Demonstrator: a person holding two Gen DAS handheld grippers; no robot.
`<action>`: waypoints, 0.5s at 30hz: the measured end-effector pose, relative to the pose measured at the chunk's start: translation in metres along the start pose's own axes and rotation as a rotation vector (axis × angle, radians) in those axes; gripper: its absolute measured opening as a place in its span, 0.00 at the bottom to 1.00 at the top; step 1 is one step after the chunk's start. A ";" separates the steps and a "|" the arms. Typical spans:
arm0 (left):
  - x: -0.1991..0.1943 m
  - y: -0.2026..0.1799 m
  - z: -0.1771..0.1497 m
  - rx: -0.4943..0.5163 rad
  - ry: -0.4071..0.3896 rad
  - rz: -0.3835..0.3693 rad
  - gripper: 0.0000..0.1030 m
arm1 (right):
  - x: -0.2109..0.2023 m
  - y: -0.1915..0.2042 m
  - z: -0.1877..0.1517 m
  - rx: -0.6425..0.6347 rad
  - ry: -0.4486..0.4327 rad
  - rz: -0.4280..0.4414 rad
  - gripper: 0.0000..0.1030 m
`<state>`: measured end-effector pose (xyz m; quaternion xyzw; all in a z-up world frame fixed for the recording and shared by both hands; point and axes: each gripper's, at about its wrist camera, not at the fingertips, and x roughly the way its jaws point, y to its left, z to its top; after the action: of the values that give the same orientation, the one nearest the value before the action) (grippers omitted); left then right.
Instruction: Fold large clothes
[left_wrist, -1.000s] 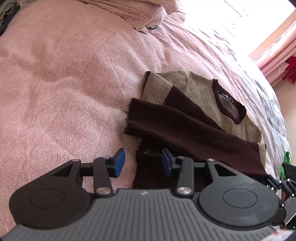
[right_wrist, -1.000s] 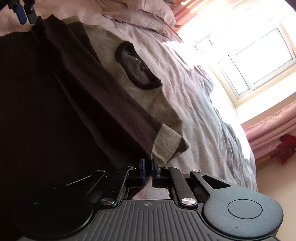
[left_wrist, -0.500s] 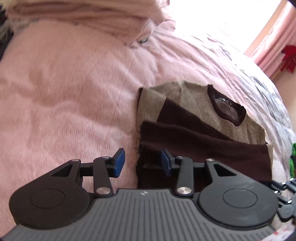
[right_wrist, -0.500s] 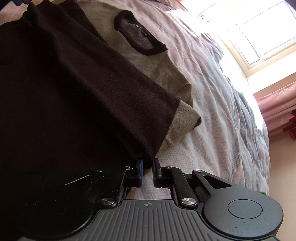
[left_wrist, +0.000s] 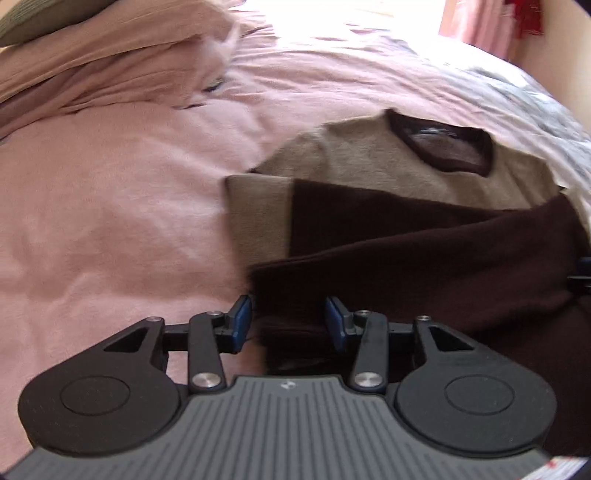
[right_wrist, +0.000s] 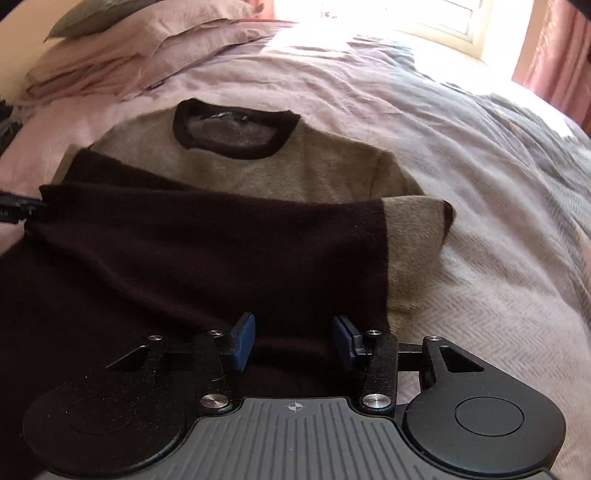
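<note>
Blue-padded fingers (left_wrist: 242, 319) of the left gripper (left_wrist: 290, 319) stand part-way apart over the left edge of a brown and tan sweater (left_wrist: 388, 236). Dark brown knit lies in the gap between them, nearer the right-hand pad, but the pads do not press on it; pink bedspread (left_wrist: 103, 221) shows under the left-hand pad. Ahead of these fingers the sweater lies flat on the bed, its tan sleeve end folded across and its dark neckband (left_wrist: 443, 147) farther off and to the right. Up and to the left of the fingers sit pink pillows (left_wrist: 110, 74). At the far right edge of this view, level with the fingers, a dark bit of the other tool shows, too cropped to read.

Over on the right gripper (right_wrist: 293, 339), the jaws have just been opening and now stand wide, its blue fingers (right_wrist: 243, 341) clear of the fabric on both sides. Dark brown cloth of the sweater (right_wrist: 221, 258) lies loose beneath and between them. Straight ahead of the fingers is the folded dark sleeve, then the tan chest and the round neckband (right_wrist: 236, 129). Right of the fingers a tan cuff (right_wrist: 410, 236) ends the sleeve, and past it spreads the pale bedspread (right_wrist: 480, 258). A bright window (right_wrist: 406, 18) lies far ahead and to the right.
</note>
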<state>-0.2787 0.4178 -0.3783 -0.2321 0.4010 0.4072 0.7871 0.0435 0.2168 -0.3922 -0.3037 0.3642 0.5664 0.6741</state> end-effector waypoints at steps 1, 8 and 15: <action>-0.008 0.006 0.004 -0.037 -0.018 -0.013 0.31 | -0.008 0.000 0.004 0.005 0.002 -0.006 0.41; -0.028 -0.060 0.020 0.056 -0.049 -0.198 0.33 | -0.015 0.039 0.026 0.001 -0.064 -0.050 0.44; 0.006 -0.103 -0.006 0.182 0.040 -0.148 0.35 | 0.002 0.052 0.007 0.046 -0.016 -0.140 0.56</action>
<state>-0.1937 0.3583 -0.3828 -0.1967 0.4336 0.3053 0.8247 -0.0063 0.2330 -0.3900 -0.3085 0.3495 0.5118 0.7216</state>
